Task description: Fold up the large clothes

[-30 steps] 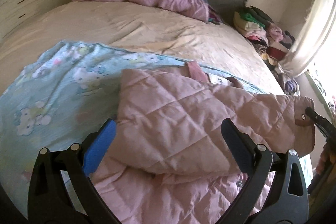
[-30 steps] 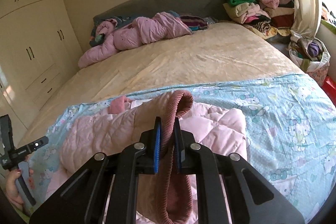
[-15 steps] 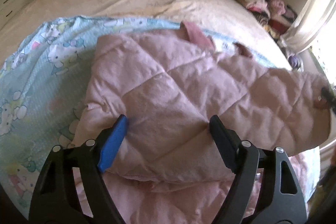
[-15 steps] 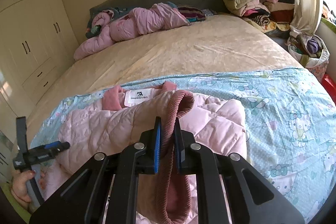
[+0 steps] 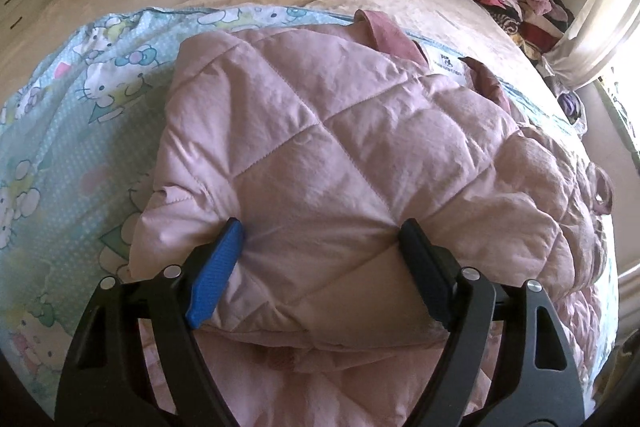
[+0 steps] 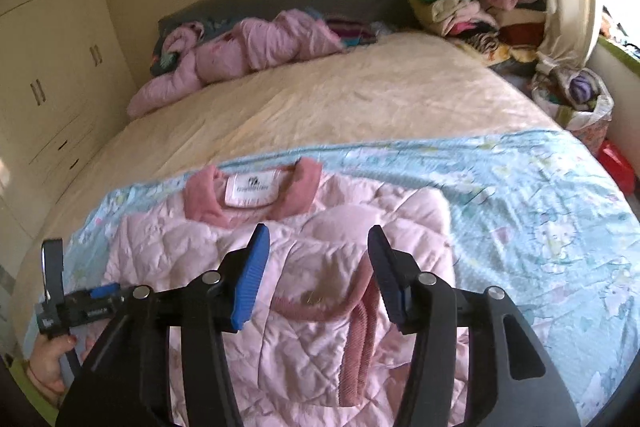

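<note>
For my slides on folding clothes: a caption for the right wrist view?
Right hand-held gripper, jaws opening, above a pink quilted jacket whose ribbed cuff lies on a cartoon-print sheet.

Jacket [image 5: 340, 163] lower hem cut off by frame bottom. Label [image 6: 251, 191] text too small to read. Clothes pile [image 6: 472, 11] blurred. Hand [image 6: 50, 363] partly cropped at edge.

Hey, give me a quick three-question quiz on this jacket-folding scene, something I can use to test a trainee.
1. What lies directly under the pink jacket? A) a wooden floor B) a cartoon-print sheet C) a striped towel
2. True or false: the jacket's collar label faces up.
3. Fill in: the left claw squeezes a folded part of the ___.
Key: 1 B; 2 true; 3 jacket.
</note>
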The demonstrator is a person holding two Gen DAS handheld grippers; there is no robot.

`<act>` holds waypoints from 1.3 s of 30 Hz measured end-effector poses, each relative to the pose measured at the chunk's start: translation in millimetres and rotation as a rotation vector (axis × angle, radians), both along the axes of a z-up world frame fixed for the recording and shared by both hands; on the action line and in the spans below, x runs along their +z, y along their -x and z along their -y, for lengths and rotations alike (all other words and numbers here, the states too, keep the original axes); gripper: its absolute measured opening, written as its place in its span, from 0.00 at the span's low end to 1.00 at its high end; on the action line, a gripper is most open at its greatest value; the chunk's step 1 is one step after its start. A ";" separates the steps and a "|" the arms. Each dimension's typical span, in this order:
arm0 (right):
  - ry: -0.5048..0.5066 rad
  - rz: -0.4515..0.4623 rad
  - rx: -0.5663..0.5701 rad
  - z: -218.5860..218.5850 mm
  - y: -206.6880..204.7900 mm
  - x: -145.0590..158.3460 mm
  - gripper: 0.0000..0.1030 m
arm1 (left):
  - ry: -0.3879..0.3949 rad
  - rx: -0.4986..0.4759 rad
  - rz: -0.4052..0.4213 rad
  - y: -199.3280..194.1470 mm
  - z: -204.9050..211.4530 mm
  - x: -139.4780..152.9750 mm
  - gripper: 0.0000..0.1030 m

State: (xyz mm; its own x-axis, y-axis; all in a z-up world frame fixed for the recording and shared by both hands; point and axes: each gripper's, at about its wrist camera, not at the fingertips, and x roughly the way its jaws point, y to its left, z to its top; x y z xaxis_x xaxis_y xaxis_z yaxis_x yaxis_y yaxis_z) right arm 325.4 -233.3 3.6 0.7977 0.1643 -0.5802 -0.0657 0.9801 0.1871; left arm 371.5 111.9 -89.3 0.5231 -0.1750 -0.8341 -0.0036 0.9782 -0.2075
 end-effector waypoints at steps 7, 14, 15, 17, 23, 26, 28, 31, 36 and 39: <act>0.047 -0.032 0.133 -45.9 -7.2 -5.9 0.63 | 0.006 -0.002 0.001 0.3 0.1 -1.3 0.71; 0.091 -0.163 0.226 -95.5 -26.0 -42.4 0.64 | 0.010 -0.004 0.005 0.5 -0.9 -1.0 0.71; 0.096 -0.183 0.233 -100.6 -28.5 -48.6 0.64 | 0.009 -0.005 0.005 0.5 -0.6 -0.4 0.71; 0.116 -0.242 0.232 -109.8 -35.2 -65.1 0.64 | 0.012 -0.006 0.005 0.1 -1.5 -0.9 0.71; 0.166 -0.380 0.200 -119.3 -49.6 -106.8 0.70 | 0.004 -0.011 0.009 0.5 -0.5 -1.7 0.71; 0.165 -0.391 0.197 -119.6 -53.7 -122.3 0.70 | 0.001 -0.013 0.009 0.6 0.2 -2.4 0.71; 0.147 -0.388 0.182 -117.4 -54.6 -130.1 0.70 | -0.004 -0.016 0.009 0.5 0.7 -3.7 0.71; 0.159 -0.376 0.179 -117.3 -53.4 -129.3 0.70 | -0.005 -0.015 0.012 1.6 0.8 -4.3 0.71; 0.081 -0.342 0.191 -107.5 -41.2 -111.4 0.77 | 0.024 -0.015 0.023 6.3 -2.8 0.4 0.74; 0.026 -0.311 0.177 -99.2 -26.5 -98.5 0.88 | 0.047 -0.016 0.027 12.4 -3.7 5.1 0.87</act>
State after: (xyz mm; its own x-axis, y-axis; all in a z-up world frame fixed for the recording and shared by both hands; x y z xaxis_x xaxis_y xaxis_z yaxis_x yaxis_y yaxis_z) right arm 351.9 -134.1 -94.8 0.5429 0.2658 -0.7966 -0.1787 0.9634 0.1997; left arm 359.2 115.6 -84.2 0.5417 -0.2223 -0.8106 0.0182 0.9673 -0.2530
